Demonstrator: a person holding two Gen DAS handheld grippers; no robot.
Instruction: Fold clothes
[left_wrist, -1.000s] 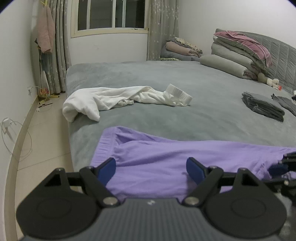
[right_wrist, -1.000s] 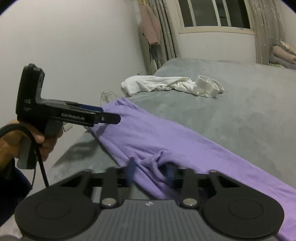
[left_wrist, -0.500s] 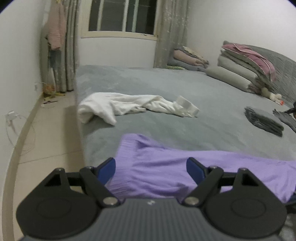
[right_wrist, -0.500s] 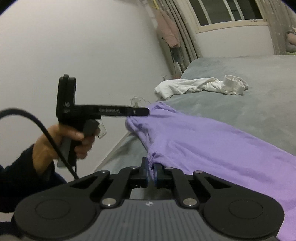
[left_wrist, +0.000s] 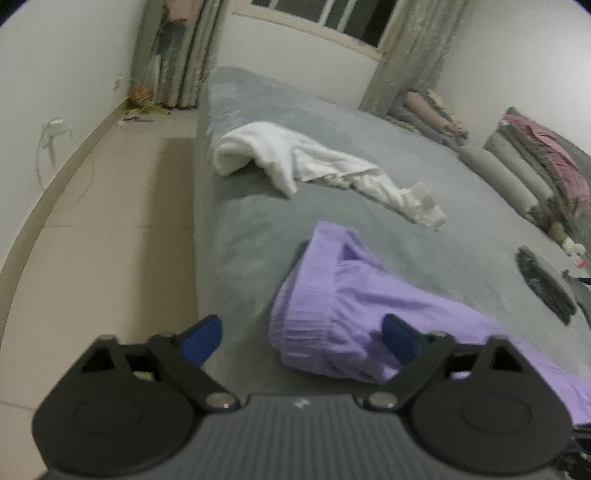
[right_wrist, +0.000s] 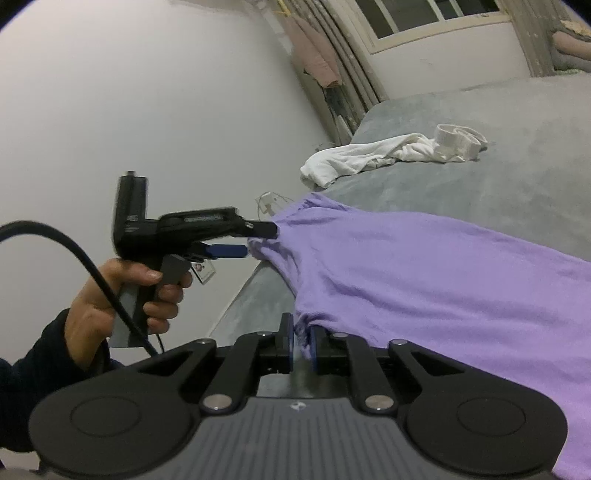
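Note:
A purple garment (right_wrist: 424, 273) lies spread along the near edge of the grey bed (right_wrist: 498, 122). My right gripper (right_wrist: 302, 341) is shut on a bunched bit of its near hem. My left gripper (left_wrist: 301, 334) is open, its blue pads wide apart, with the garment's folded end (left_wrist: 332, 302) between and just beyond them. In the right wrist view the left gripper (right_wrist: 258, 240) sits at the garment's far corner, fingers beside the cloth. A crumpled white garment (left_wrist: 314, 166) lies farther up the bed.
Folded dark grey clothes (left_wrist: 543, 284) lie at the right of the bed. Stacked pillows and bedding (left_wrist: 535, 162) stand along the headboard. The tiled floor (left_wrist: 110, 221) and white wall run left of the bed. Curtains (right_wrist: 343, 74) hang by the window.
My right gripper has closed on the purple hem and lifted slightly. My left gripper has swung left and tilted, staying open at the garment's end.

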